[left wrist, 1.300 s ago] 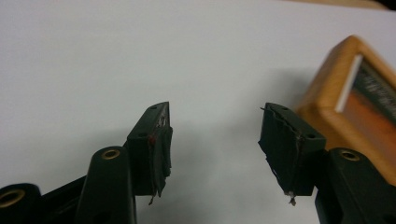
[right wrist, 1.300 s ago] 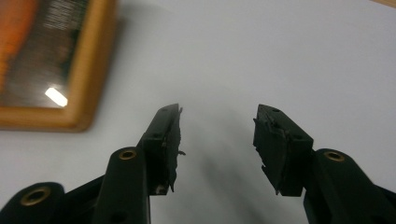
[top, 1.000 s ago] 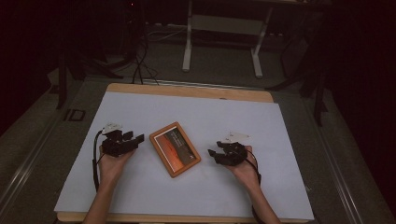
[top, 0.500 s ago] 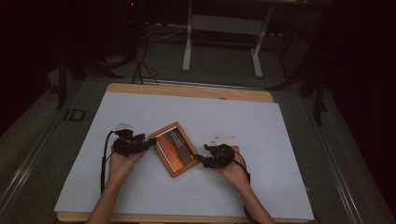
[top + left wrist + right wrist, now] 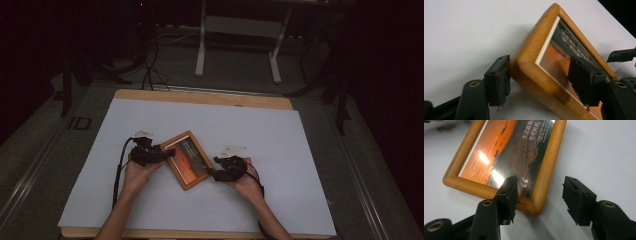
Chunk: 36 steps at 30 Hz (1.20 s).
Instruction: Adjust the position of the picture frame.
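I have both claws at the wooden picture frame, which lies flat and skewed on the white sheet of the surface, near its front edge. My left claw is at the frame's left side, and in the left gripper view its jaws stand apart astride a corner of the frame: one pad just outside the wooden rim, the other over the glass. The jaws have just been opening and then easing back a little, with the corner between them, and I cannot see either pad pressing yet. My right claw is at the frame's opposite, near corner; in the right gripper view its jaws are spread, one over the printed picture, the other out beside the rim on the sheet, not gripping.

To do this well, I judge I should bite only the wood, not the glass. I would slide each inner pad back onto the rim, set the outer pad low against the frame's edge, and close both sides together so the frame does not pivot. The rounded, varnished rim may slip, so I would squeeze squarely and lift level.
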Each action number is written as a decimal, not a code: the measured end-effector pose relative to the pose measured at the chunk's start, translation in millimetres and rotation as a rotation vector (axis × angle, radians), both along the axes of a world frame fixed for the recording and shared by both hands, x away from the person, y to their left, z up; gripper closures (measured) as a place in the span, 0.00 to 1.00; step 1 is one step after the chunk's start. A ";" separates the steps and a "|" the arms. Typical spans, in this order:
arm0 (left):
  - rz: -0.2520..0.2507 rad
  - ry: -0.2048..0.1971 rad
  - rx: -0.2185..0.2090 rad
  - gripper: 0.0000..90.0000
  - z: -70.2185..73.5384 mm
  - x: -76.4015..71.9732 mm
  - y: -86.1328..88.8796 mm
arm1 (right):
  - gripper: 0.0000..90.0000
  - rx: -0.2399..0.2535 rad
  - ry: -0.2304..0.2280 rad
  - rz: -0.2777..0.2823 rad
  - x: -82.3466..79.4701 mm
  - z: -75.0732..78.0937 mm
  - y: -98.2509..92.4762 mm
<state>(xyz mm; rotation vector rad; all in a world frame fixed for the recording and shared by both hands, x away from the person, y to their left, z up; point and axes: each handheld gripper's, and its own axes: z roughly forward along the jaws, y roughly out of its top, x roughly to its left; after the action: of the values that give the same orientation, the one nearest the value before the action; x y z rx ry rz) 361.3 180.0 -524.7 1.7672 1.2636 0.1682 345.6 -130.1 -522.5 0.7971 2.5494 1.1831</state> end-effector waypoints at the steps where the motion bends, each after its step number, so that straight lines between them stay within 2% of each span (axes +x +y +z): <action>1: 0.002 -0.006 0.007 0.39 0.4 -0.1 -0.8 | 0.51 0.001 0.001 0.001 0.2 0.0 -0.3; 4: 0.001 -0.014 0.011 0.40 1.3 -0.6 0.4 | 0.52 0.007 0.010 0.001 0.3 -0.3 -0.8; 6: 0.008 -0.010 -0.012 0.44 1.6 -0.4 4.5 | 0.53 0.011 0.013 0.004 0.4 -0.6 -0.8; 7: 0.014 -0.022 -0.016 0.48 2.6 -1.0 7.1 | 0.54 0.013 0.015 0.007 0.4 -0.8 -0.5; 10: 0.001 -0.050 0.033 0.54 7.7 -4.0 8.6 | 0.56 0.010 0.006 0.018 -0.1 -1.4 2.1; 12: -0.009 -0.050 0.050 0.54 9.1 -4.2 8.3 | 0.54 0.008 0.011 0.030 0.1 -3.1 7.6; 16: -0.018 -0.036 0.035 0.53 8.4 -2.1 9.2 | 0.54 0.004 0.008 0.029 -0.4 -2.9 9.0; 19: -0.033 -0.021 0.044 0.50 8.1 -0.8 8.0 | 0.54 0.007 0.012 0.028 -0.2 -3.1 8.7; 22: -0.045 0.021 0.020 0.43 5.0 1.1 5.9 | 0.54 0.011 0.014 0.026 -0.4 -3.4 8.3; 28: -0.042 0.068 -0.029 0.39 -0.3 3.7 3.4 | 0.54 0.005 0.009 0.025 -0.9 -3.1 8.6; 32: -0.047 0.070 -0.039 0.41 -0.9 4.2 4.9 | 0.54 0.008 0.011 0.023 -1.0 -3.4 8.4; 35: -0.039 0.090 -0.085 0.44 -2.4 5.5 9.3 | 0.54 0.014 0.011 0.022 -1.0 -3.9 7.9; 36: -0.038 0.091 -0.089 0.45 -2.5 5.6 9.5 | 0.54 0.017 0.011 0.019 -1.3 -4.3 7.6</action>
<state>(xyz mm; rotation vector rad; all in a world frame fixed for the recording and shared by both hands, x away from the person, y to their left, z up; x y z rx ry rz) 366.9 189.5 -527.2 1.7369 1.2813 0.0097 344.3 -122.4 -526.7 0.7874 2.5649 1.2112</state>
